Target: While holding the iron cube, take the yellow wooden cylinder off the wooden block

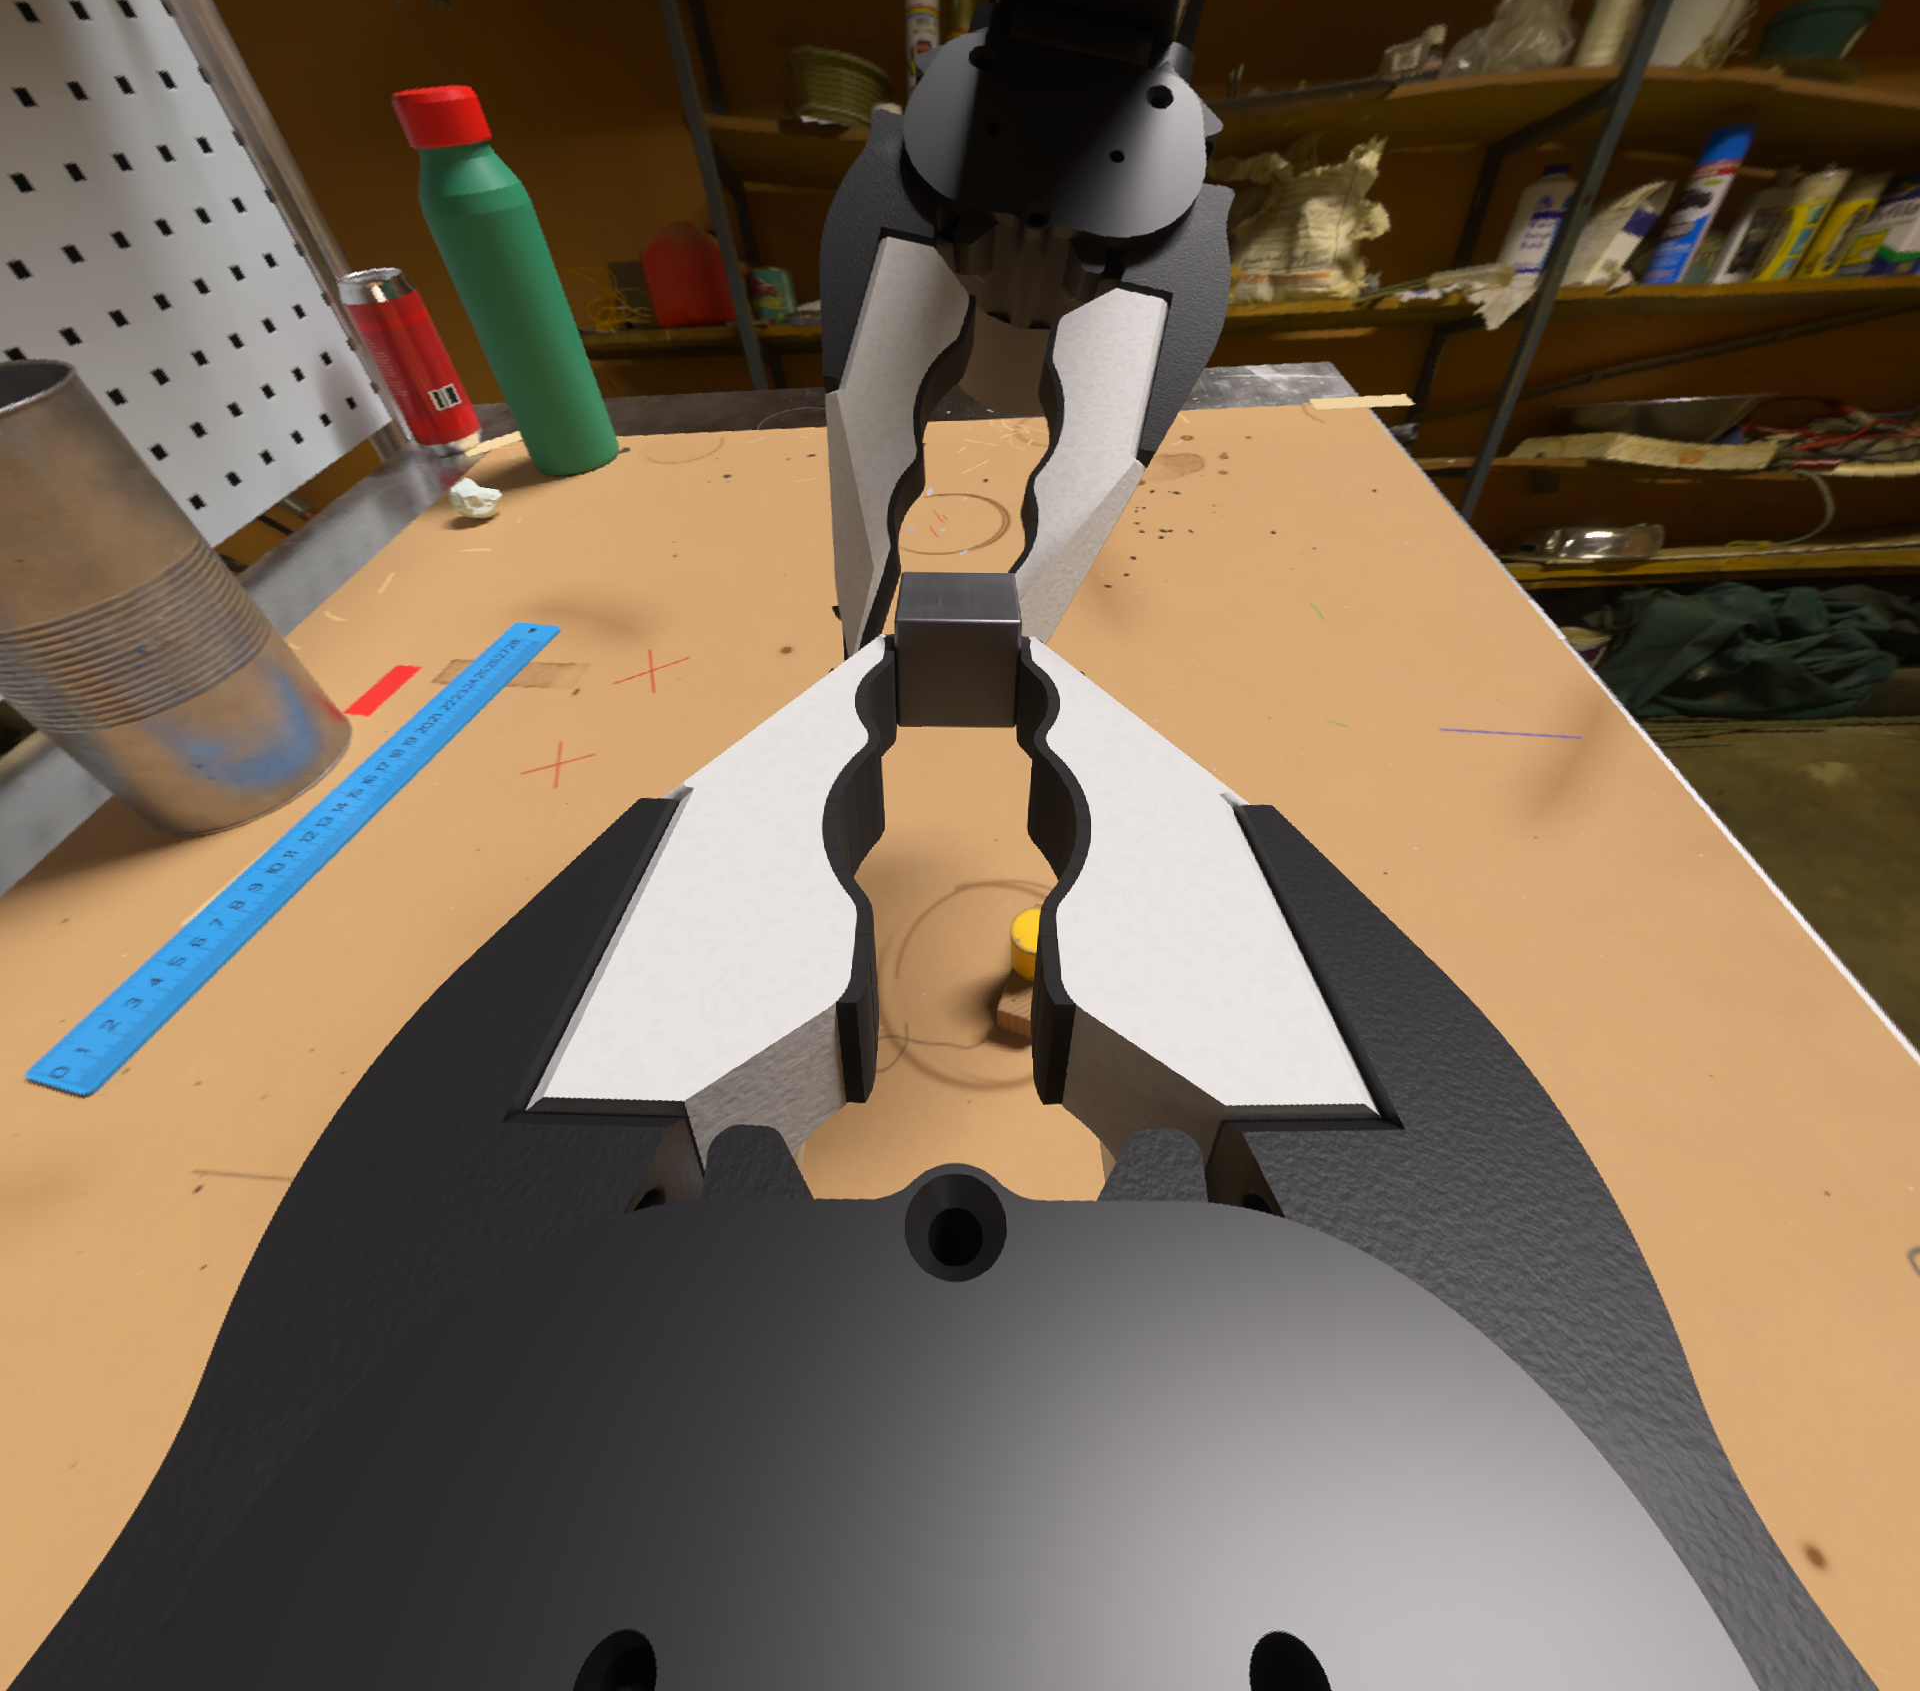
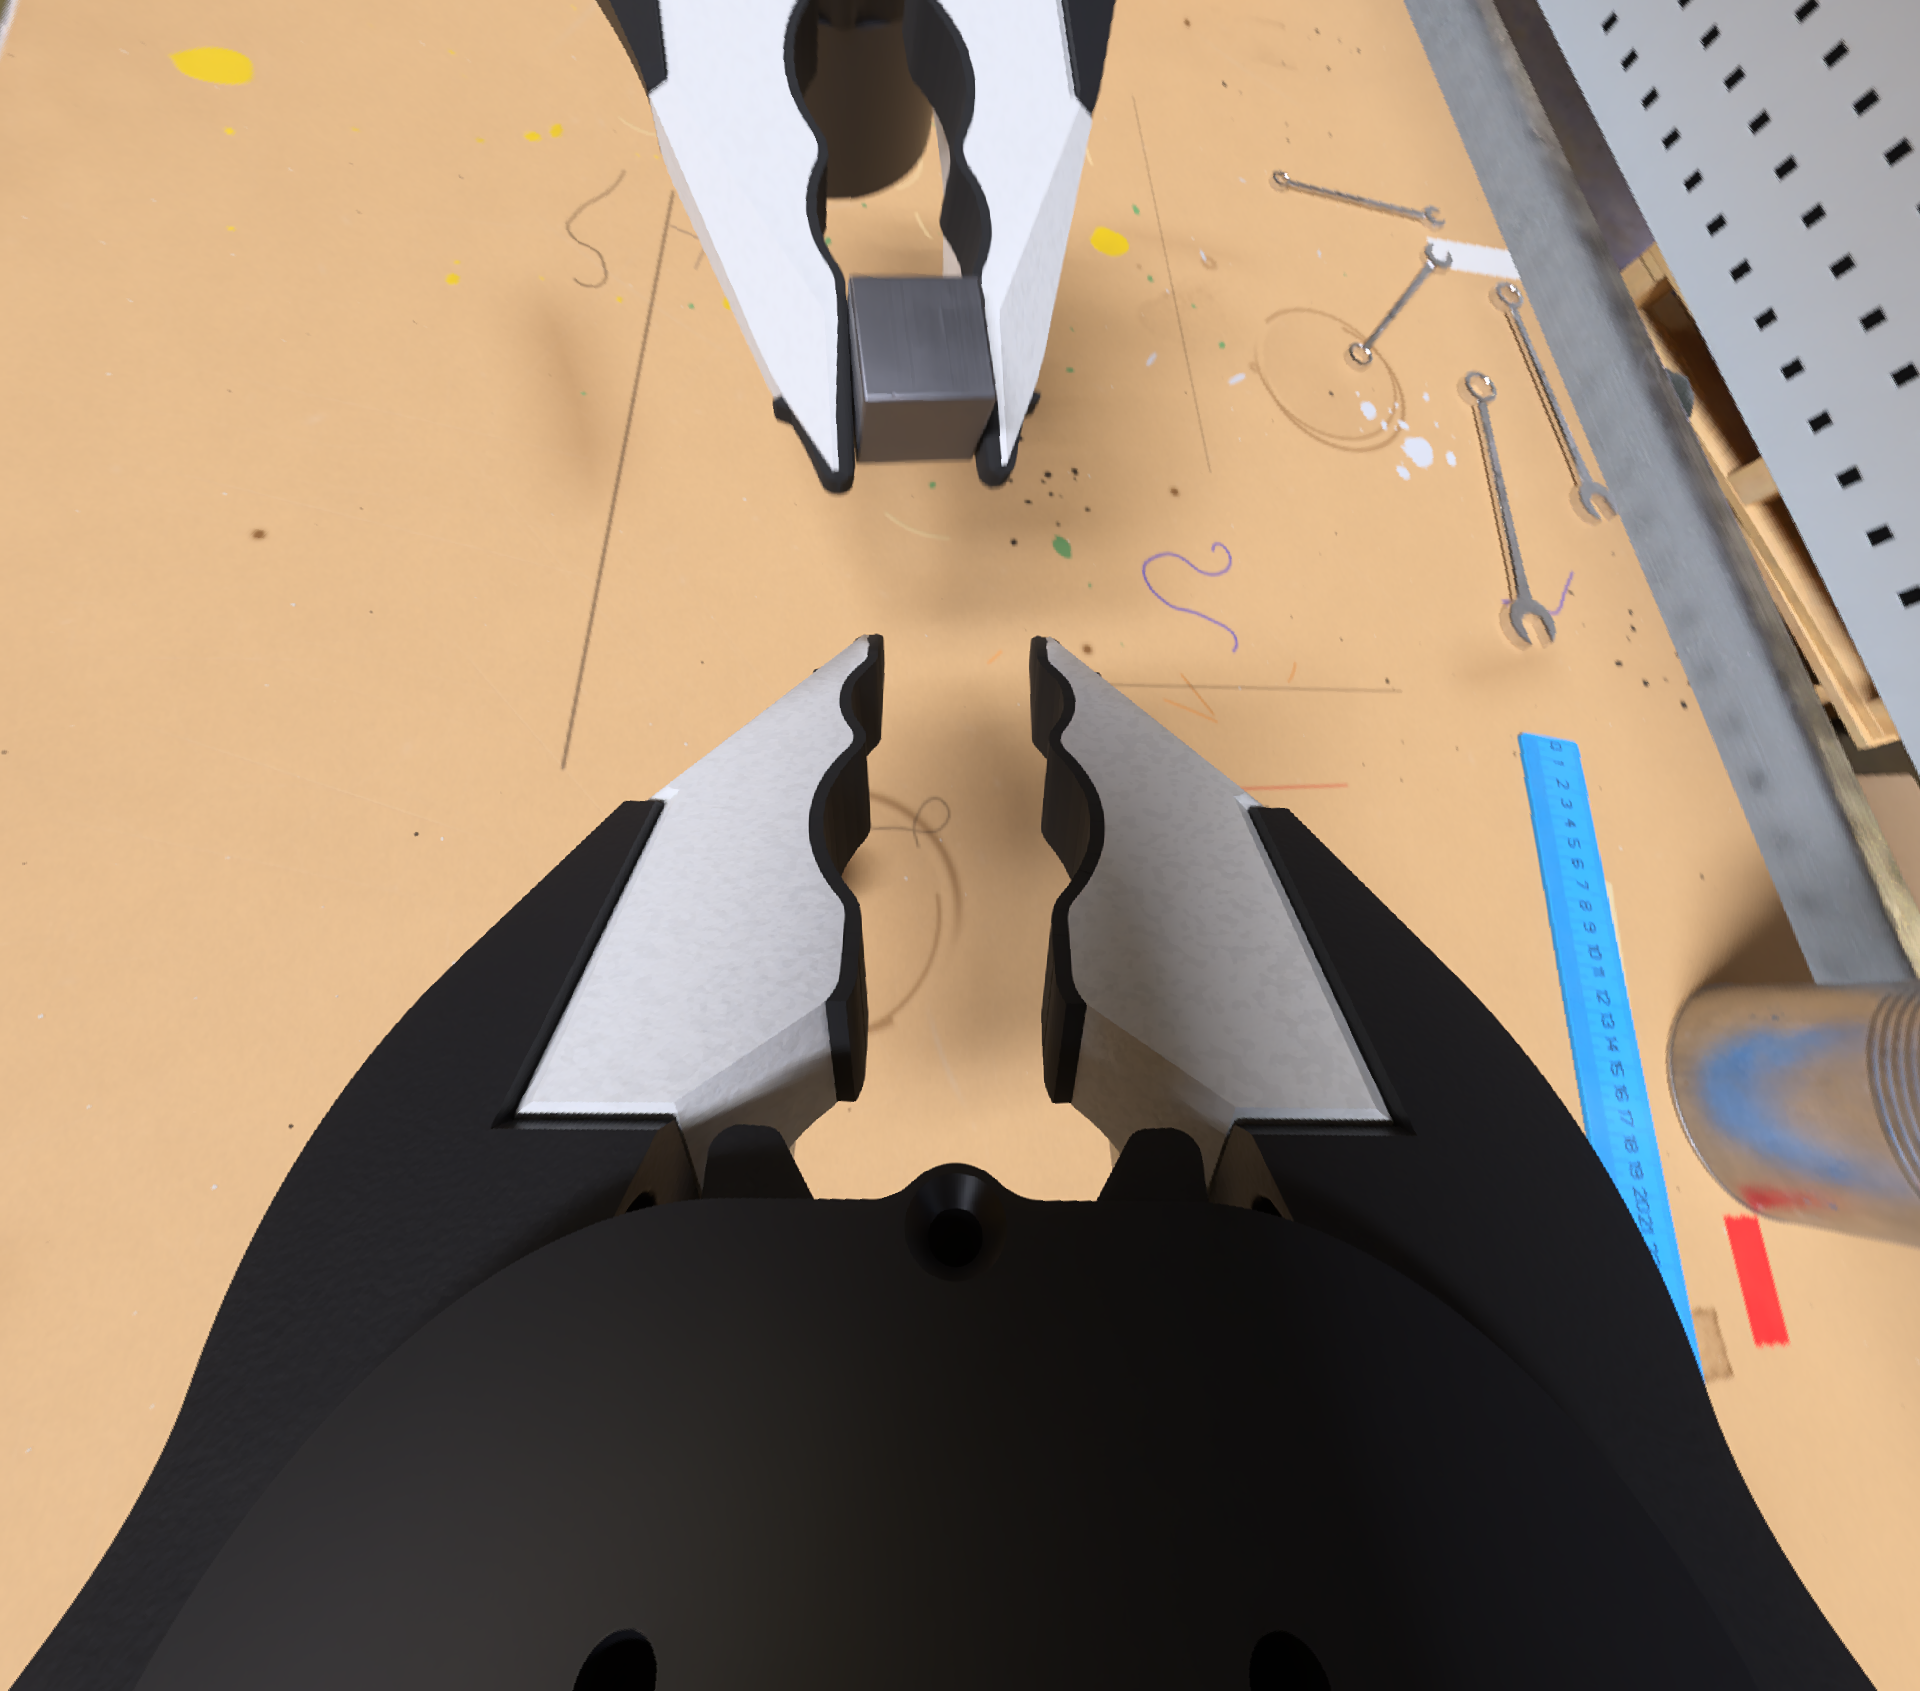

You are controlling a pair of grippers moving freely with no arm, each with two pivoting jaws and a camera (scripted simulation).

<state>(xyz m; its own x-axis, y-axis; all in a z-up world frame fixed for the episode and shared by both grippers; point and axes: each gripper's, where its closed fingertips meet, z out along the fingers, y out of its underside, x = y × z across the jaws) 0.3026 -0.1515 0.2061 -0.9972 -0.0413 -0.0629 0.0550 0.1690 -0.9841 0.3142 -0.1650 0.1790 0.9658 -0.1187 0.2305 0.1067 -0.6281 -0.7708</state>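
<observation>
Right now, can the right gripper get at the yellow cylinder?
Probably yes. The right gripper is open and empty. The cylinder sits on the block below the left gripper, which holds the cube well above it; nothing else stands close by.

workshop, pegboard [image 1: 135, 187], wrenches [image 2: 1501, 488], cluttered shelves [image 1: 1558, 270]

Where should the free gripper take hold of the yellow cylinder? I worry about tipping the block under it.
Grip the yellow cylinder by its round side wall, above the wooden block, probably descending from above with the open right gripper: it stands upright with its flat top free. The left gripper holds the iron cube.
</observation>
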